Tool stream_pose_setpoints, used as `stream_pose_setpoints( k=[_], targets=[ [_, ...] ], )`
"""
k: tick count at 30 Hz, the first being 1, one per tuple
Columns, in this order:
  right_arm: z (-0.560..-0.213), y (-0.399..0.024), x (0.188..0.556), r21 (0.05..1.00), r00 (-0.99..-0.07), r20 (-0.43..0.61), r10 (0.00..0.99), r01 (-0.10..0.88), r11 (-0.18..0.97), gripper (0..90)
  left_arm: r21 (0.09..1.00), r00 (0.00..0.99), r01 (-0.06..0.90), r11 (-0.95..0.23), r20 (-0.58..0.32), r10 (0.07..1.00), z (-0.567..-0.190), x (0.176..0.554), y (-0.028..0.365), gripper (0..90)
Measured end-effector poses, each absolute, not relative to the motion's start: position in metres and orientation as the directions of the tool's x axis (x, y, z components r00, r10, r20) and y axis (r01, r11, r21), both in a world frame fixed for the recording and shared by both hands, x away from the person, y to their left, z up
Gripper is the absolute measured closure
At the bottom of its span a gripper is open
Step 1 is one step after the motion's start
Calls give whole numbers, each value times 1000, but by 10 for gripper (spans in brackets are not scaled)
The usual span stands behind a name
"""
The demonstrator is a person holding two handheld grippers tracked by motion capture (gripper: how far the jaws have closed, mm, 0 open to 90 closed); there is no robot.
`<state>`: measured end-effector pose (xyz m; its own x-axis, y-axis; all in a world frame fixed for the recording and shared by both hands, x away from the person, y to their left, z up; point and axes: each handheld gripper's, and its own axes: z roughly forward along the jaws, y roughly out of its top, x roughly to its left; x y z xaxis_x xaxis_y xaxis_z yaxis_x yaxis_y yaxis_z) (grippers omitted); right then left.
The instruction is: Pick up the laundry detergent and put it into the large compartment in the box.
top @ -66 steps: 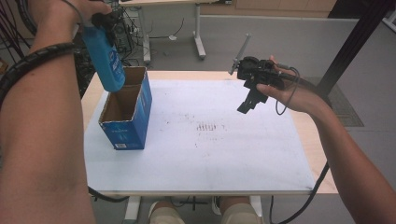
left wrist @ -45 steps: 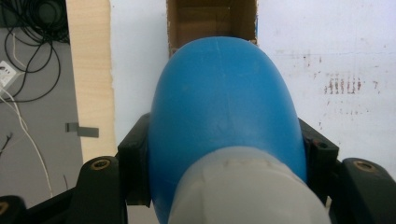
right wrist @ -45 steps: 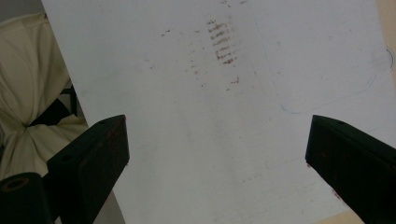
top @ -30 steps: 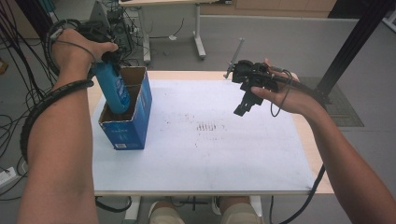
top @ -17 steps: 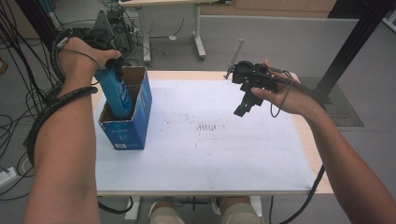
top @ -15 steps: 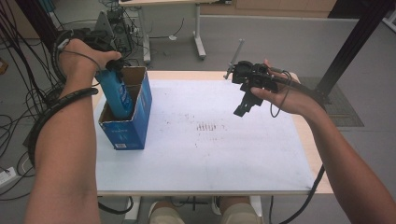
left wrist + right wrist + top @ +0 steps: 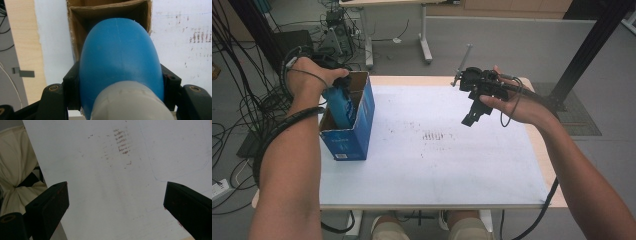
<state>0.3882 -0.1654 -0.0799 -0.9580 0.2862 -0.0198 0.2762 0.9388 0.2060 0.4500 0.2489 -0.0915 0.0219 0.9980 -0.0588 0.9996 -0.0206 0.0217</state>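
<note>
The left gripper (image 7: 120, 100) is clamped on a blue bottle (image 7: 120, 60) with a grey cap, its black jaws pressing on either side of the body low in the left gripper view. The bottle's rounded base points into the open cardboard box (image 7: 75, 32) at the top of that frame. In the high view, at the left, the left hand (image 7: 309, 77) holds the bottle (image 7: 341, 107) partly inside the blue box (image 7: 357, 130), which stands on the white table sheet (image 7: 437, 160). At upper right, the right gripper (image 7: 472, 117) hangs above the sheet, jaws wide apart with nothing between them
</note>
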Motion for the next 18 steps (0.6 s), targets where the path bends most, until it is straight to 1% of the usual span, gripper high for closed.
stream_pose_setpoints(
  k=[12,18],
  targets=[
    [-85,-166,389,201,-956,-12,292,283,938,62,12,39,999,-38,-56,998,-126,448,239,373],
    [-87,-165,390,200,-958,-9,286,279,939,62,14,53,999,-53,-31,998,-138,445,233,372]
  ],
)
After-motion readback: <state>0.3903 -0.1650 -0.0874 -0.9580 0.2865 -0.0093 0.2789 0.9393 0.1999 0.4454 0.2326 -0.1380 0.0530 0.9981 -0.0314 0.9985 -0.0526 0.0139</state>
